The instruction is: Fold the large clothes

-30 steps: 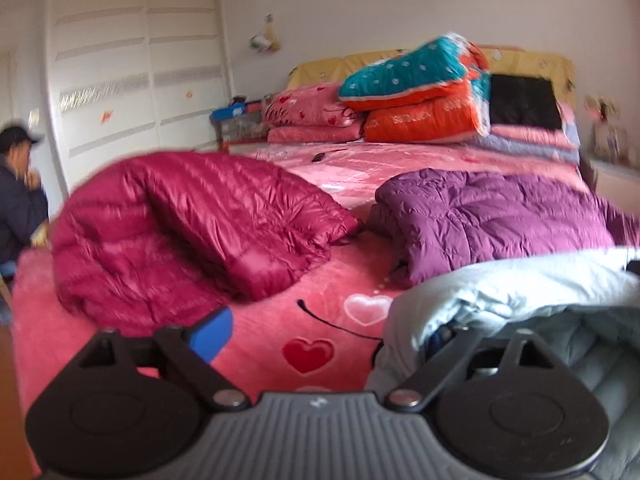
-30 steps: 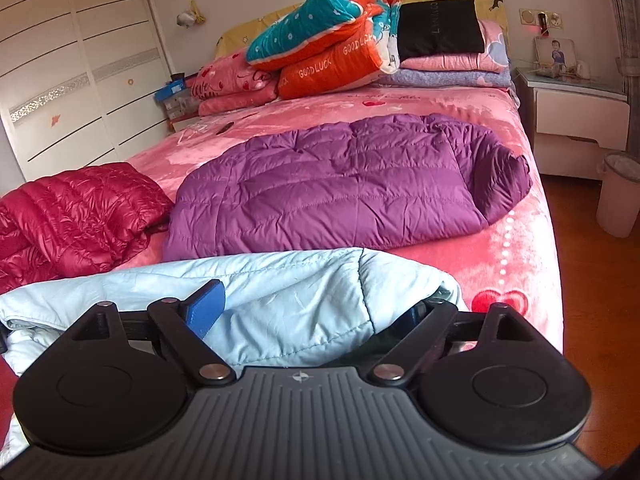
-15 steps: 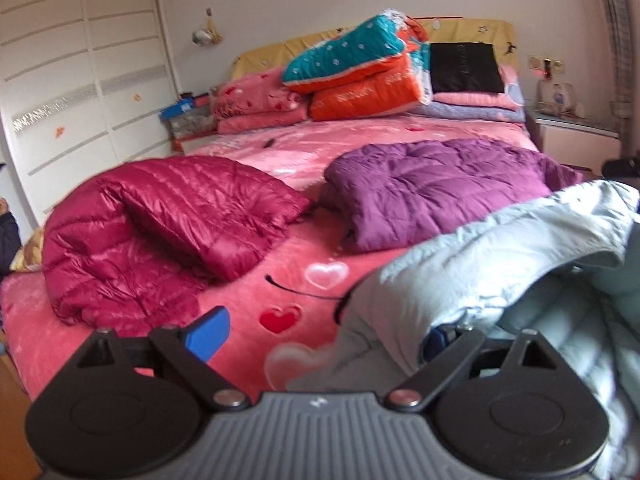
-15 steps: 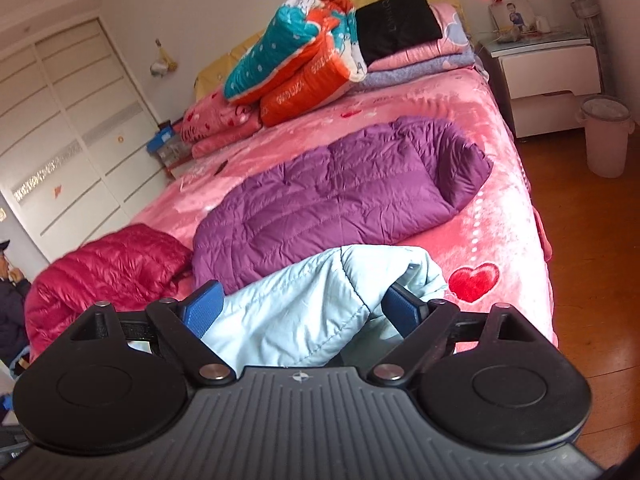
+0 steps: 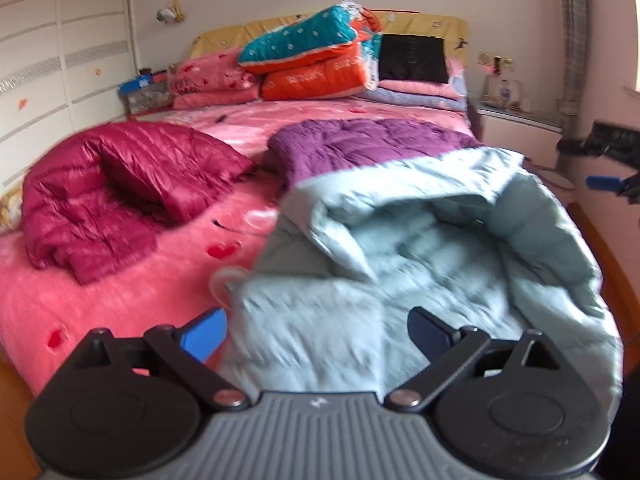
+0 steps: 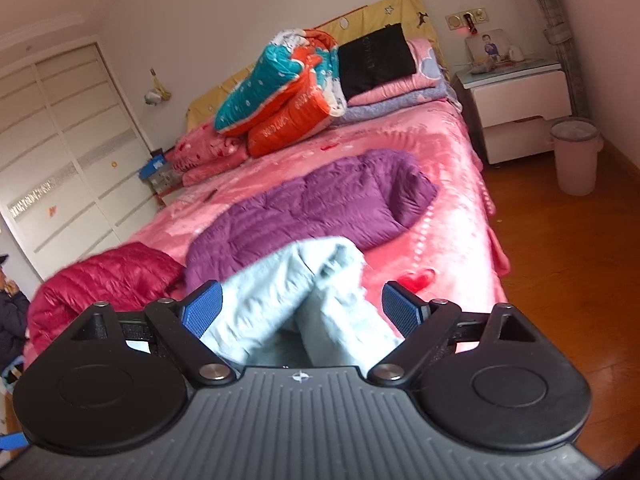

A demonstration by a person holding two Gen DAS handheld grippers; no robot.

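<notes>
- Left wrist view: the left gripper [image 5: 316, 334] hangs over the near part of the light blue down jacket [image 5: 420, 248], its jaws spread wide with nothing between the pads. The picture is blurred.
- The light blue down jacket lies on the near right part of the bed [image 5: 120, 292], its far edge doubled over toward the camera and overlapping the near edge of the purple down jacket [image 5: 372, 144].
- Right wrist view: the right gripper [image 6: 300, 310] has its jaws apart; a bunched part of the light blue jacket sits in the gap, and neither pad visibly presses on it. Judged released, not gripped.
- Status: one fold of the light blue jacket appears laid. The bundle is loose and uneven, so further folding and flattening are judged necessary.
- The purple down jacket lies spread across the middle of the bed; it appears unfolded.
- The red down jacket [image 5: 120, 184] lies at the left of the bed in a crumpled heap, well apart from the light blue one; it also appears unfolded.
- Estimate: early stage; most of the work remains.
</notes>
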